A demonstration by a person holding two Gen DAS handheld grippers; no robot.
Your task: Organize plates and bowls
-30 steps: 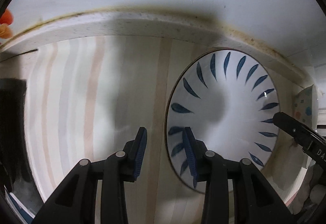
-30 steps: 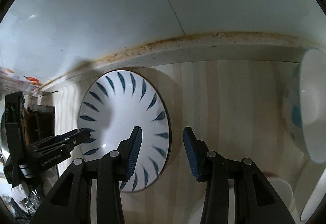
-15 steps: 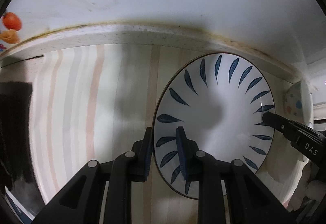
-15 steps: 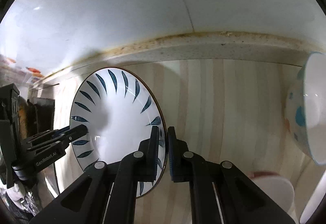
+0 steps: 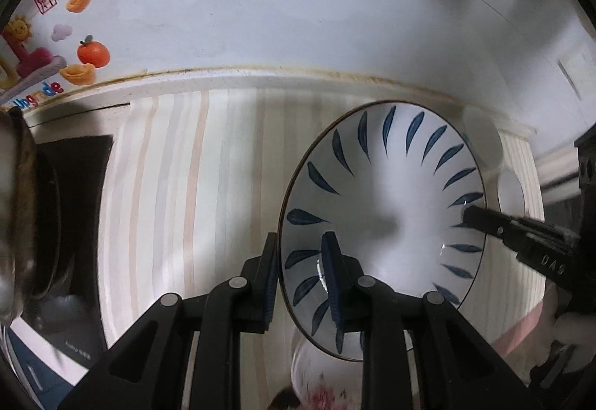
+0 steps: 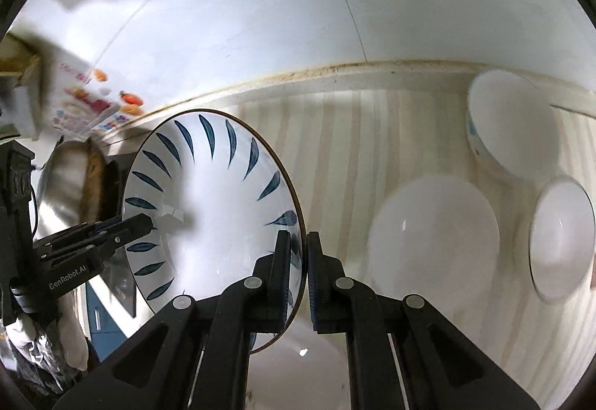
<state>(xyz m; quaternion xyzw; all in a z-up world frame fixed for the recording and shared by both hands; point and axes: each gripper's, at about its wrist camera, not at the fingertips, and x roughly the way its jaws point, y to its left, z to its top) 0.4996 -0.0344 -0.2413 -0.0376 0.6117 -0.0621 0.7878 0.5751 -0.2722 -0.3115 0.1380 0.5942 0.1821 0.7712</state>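
We see the blue-leaf plate point(image 5: 383, 209) off the striped tabletop point(image 5: 208, 186), held between both claws; left claw point(image 5: 303, 279) pinched on the plate's near-left rim, one pad under the rim and one on the inner face; right claw point(image 6: 299, 274) clamped tight on the opposite rim, pads nearly meeting with the rim between them; in the left view the right claw's tip reaches onto the plate's right edge; in the right view the left claw's tip sits on the plate's left edge. Relative to the plate: a plain white plate point(image 6: 434, 242) lies on the tabletop to its right; beyond that, a white bowl with blue spots point(image 6: 510, 134) near the back wall; a small white bowl point(image 6: 562, 238) farthest right; a floral-patterned dish point(image 5: 324, 380) partly below the plate's near edge, blurred; a metal pot point(image 6: 70, 179) to the plate's left.
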